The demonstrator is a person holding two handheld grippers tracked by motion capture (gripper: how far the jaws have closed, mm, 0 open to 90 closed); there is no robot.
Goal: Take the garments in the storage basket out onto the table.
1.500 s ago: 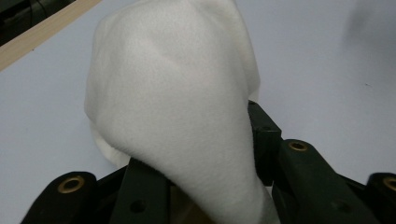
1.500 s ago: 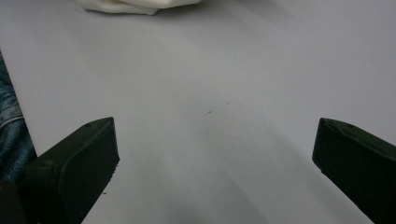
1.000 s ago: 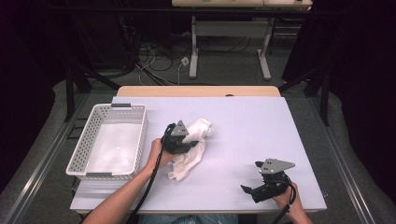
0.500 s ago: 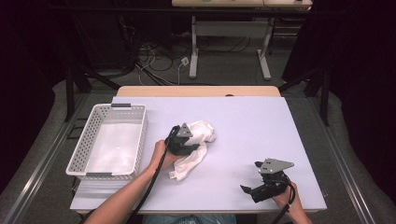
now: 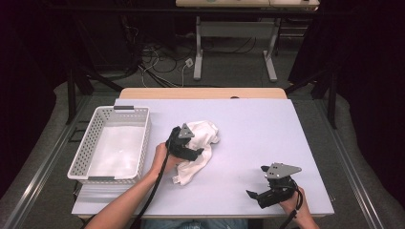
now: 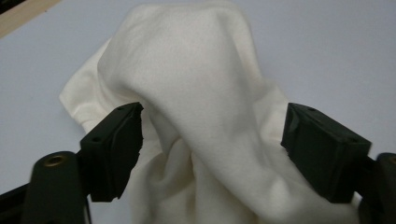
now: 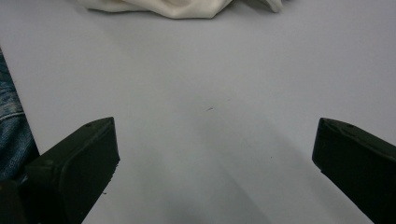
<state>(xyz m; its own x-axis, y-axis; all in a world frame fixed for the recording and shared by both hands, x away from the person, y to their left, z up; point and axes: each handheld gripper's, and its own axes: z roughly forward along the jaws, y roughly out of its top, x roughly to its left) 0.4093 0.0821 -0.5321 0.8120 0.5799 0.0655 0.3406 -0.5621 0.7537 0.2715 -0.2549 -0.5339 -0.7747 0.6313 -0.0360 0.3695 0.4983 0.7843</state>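
A crumpled white cloth (image 5: 204, 136) lies on the pale table (image 5: 267, 138), left of the middle. My left gripper (image 5: 198, 153) rests on it, held by a hand coming from the lower left. Its jaws have just been opening and now stand wide apart, with a raised fold of the cloth (image 6: 201, 93) between the pads, which do not press on it. My right gripper (image 5: 254, 195) sits low near the front right edge, open over bare table (image 7: 210, 93), with the cloth's edge (image 7: 173, 7) far ahead of it.
A white slatted basket (image 5: 82, 152) stands at the table's left edge, with a pale lining on its floor. A wooden strip (image 5: 200, 93) runs along the far edge. Desk legs and cables stand on the floor beyond. Denim (image 7: 11, 130) shows at the left of the right gripper view.
My left gripper has shifted slightly to the right over the cloth, and the cloth's upper folds have bunched a little differently. The right gripper has stayed where it was.
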